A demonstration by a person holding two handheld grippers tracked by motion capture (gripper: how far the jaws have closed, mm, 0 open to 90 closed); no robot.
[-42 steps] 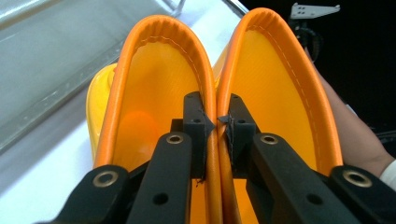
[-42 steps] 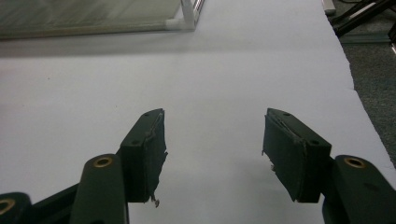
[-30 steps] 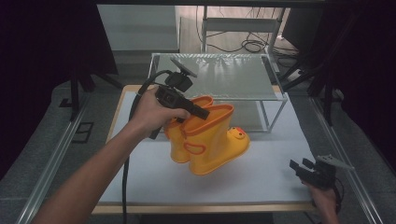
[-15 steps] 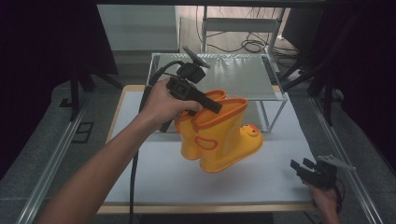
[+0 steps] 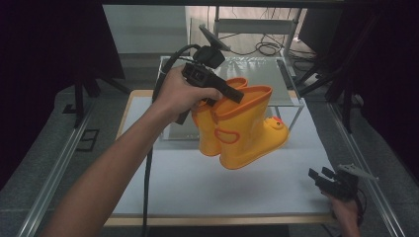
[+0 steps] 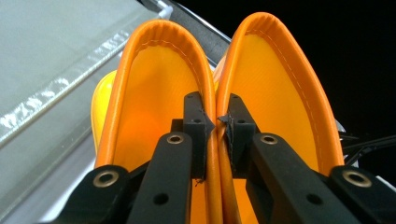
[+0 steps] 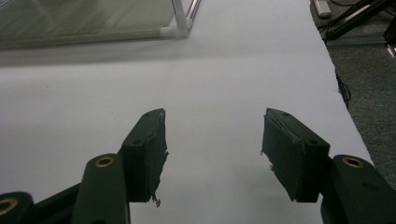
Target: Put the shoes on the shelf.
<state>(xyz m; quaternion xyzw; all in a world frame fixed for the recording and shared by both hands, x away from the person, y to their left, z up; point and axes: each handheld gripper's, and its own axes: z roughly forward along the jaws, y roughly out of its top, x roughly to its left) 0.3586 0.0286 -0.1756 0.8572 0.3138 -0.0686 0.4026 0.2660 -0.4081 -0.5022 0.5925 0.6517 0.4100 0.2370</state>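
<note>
The left gripper (image 5: 232,94) pinches the touching inner rims of both yellow rain boots (image 5: 244,129) together, so the pair hangs as one bundle clear of the white table (image 5: 197,182) — toes pointing toward three o'clock. At five o'clock the right gripper (image 5: 323,178) waits low with jaws wide and empty, while a low clear-topped shelf (image 5: 269,74) stands at twelve o'clock — dark room beyond.

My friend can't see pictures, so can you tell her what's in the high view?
A person's left claw pinches two yellow rubber boots together by their tops and holds them in the air above a white table. The right claw rests open near the table's corner.
</note>
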